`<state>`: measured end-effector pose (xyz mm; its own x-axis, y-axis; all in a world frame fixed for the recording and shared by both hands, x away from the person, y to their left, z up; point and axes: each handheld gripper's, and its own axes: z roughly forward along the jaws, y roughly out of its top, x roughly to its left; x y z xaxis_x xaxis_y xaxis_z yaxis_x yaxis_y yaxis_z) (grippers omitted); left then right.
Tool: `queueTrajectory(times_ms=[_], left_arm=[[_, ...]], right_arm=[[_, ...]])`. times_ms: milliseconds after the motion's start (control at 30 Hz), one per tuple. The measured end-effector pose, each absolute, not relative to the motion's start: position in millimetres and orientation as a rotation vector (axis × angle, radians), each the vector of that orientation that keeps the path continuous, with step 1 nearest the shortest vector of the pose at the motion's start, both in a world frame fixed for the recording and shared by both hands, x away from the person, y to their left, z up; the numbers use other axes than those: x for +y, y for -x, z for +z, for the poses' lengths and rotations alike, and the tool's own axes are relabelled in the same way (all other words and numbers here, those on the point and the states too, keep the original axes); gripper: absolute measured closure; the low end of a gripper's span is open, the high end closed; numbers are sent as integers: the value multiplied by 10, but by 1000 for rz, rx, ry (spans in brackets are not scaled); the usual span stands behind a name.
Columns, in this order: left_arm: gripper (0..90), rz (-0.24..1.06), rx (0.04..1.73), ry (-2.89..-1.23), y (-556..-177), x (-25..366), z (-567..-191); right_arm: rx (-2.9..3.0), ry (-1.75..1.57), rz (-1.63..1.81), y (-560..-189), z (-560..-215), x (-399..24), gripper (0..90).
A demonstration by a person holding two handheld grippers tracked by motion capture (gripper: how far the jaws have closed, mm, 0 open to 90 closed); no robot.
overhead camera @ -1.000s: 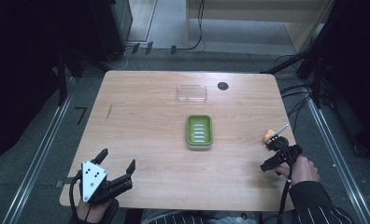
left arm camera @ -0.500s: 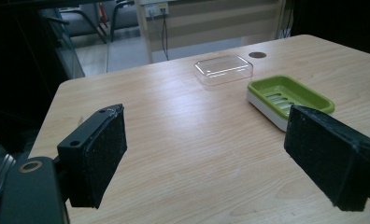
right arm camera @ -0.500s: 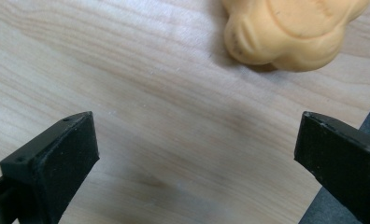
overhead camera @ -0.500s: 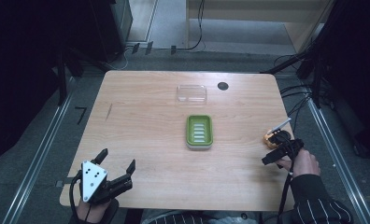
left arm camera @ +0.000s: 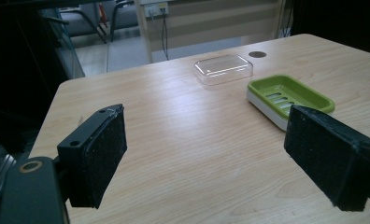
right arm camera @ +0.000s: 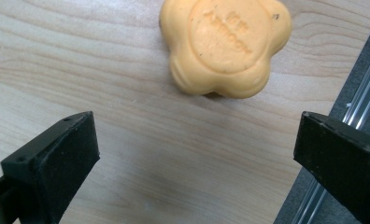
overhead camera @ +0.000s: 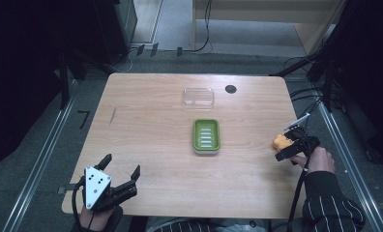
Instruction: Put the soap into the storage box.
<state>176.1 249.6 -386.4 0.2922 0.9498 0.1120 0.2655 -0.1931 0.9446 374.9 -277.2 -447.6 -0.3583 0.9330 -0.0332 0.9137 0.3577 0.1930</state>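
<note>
Wooden table (overhead camera: pixel 151 121) — orange flower-shaped soap bar (right arm camera: pixel 225 44), embossed lettering on top, lies near its edge, right gripper (right arm camera: pixel 197 154) spread wide just beside it — left gripper (left arm camera: pixel 206 154) likewise spread.

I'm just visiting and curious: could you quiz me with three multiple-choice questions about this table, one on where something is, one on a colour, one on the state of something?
1. Where does the orange soap lie?
A. in the dish
B. on the table near its right edge
C. under the clear lid

2. What colour is the soap dish?
A. green
B. blue
C. red

3. How do the right gripper's jaws stand?
A. shut on the soap
B. open, soap ahead of them
C. shut, empty

Answers: 1 B, the soap sits on bare wood by the edge. 2 A, its tray is green. 3 B, a wide gap shows between the jaws.
</note>
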Motion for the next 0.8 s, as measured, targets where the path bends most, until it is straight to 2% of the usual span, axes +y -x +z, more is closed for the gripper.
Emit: queueTrajectory(times_ms=[700, 800], left_arm=[[137, 949, 1126, -1665, -1768, 2486, -3866], [137, 949, 1128, -1665, -1769, 2486, -3866]], right_arm=[[2459, -1800, 222, -4012, -4591, -2796, 0], [2456, -1806, 206, -4038, -4604, -2791, 22]])
